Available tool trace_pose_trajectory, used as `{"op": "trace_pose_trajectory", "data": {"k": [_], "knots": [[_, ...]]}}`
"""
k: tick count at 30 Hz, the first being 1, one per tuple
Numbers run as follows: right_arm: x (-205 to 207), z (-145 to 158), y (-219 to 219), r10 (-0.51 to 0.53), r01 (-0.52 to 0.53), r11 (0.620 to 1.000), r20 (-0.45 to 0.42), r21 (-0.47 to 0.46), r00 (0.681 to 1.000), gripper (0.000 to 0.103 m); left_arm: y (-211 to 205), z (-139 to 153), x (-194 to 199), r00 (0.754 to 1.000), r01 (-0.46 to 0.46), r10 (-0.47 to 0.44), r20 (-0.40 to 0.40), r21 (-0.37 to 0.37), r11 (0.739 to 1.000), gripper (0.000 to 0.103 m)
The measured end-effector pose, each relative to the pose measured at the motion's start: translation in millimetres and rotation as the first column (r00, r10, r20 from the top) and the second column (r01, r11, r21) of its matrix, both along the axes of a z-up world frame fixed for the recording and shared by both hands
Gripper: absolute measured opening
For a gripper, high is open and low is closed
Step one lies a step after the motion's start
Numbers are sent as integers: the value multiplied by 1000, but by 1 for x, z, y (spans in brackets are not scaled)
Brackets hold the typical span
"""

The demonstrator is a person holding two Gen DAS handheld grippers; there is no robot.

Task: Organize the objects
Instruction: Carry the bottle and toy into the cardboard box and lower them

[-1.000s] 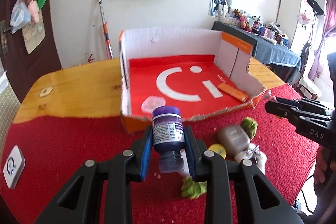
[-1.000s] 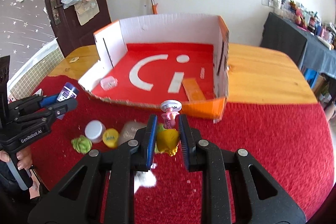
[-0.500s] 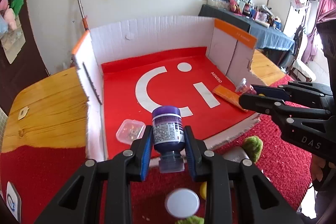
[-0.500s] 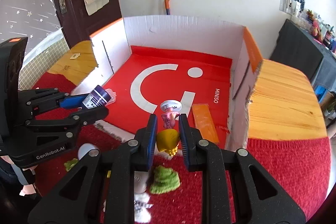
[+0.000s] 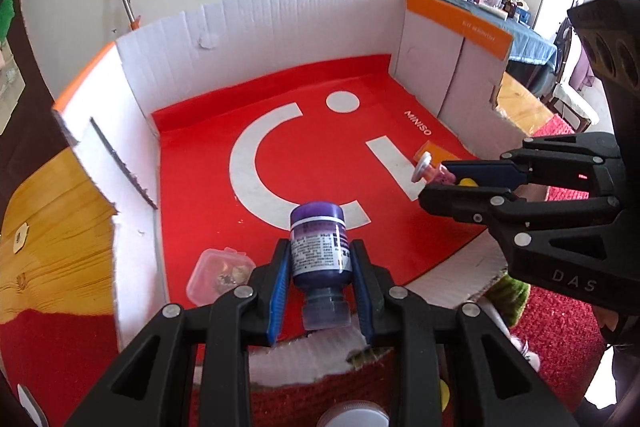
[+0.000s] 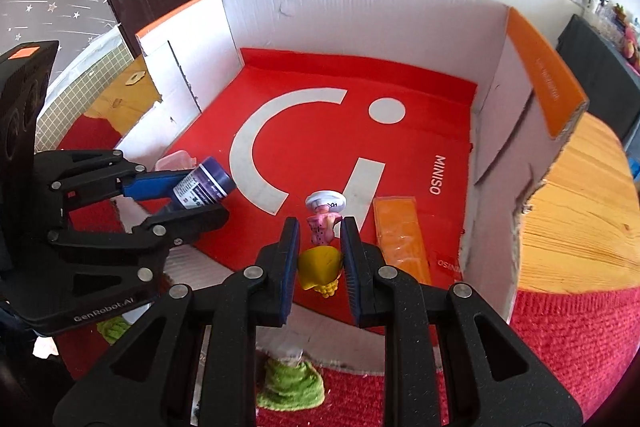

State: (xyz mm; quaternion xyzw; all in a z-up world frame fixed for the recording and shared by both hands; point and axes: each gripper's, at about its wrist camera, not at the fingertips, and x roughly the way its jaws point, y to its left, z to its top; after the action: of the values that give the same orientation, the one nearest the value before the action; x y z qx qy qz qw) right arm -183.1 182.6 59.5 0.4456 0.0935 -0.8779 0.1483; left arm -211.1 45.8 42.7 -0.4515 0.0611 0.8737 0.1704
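Over the near lip of the cardboard box (image 5: 280, 27), both grippers loaded and hanging above its red floor. Left gripper (image 5: 320, 283) clamped on a purple bottle (image 5: 318, 247), held upside down with the cap toward the handle and the base pointing into the box. Right gripper (image 6: 320, 255) pinched on a small figurine (image 6: 325, 227) by its yellow lower part, white-hatted head sticking out beyond the pads. Already lying on the box floor: a clear plastic case (image 5: 220, 277) near the left wall and a flat orange packet (image 6: 402, 239) by the right wall. Risks, as a judgement: bottle released from this tilt likely to roll, perhaps onto the clear case just beside it; figurine, gripped low and narrow, apt to twist out or topple when let go; two grippers working close together, so a clash between them possible if both go down at once. Left wrist view alone shows the white round lid (image 5: 352, 417) at its lower edge. Right wrist view alone shows the green fuzzy piece (image 6: 290, 383) outside the box front, and the bottle's tilt from the side.
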Motion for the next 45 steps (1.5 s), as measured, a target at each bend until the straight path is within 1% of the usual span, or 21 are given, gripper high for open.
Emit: {"op": "trace_pose_trajectory", "data": {"k": [11, 16, 30, 45], "knots": [[-7, -14, -2, 23, -23, 1000, 32, 0, 999, 20, -1, -4, -6, 999, 21, -22, 24, 19, 1000, 30], [-8, -15, -3, 24, -24, 1000, 31, -4, 999, 20, -1, -3, -7, 999, 31, -32, 32, 26, 999, 30], [-9, -17, -3, 28, -28, 1000, 29, 6, 999, 20, 1, -3, -8, 997, 61, -62, 52, 14, 998, 30], [-8, -18, -4, 31, -32, 999, 21, 10, 999, 21, 1, -4, -8, 997, 62, -63, 52, 14, 998, 31]]}}
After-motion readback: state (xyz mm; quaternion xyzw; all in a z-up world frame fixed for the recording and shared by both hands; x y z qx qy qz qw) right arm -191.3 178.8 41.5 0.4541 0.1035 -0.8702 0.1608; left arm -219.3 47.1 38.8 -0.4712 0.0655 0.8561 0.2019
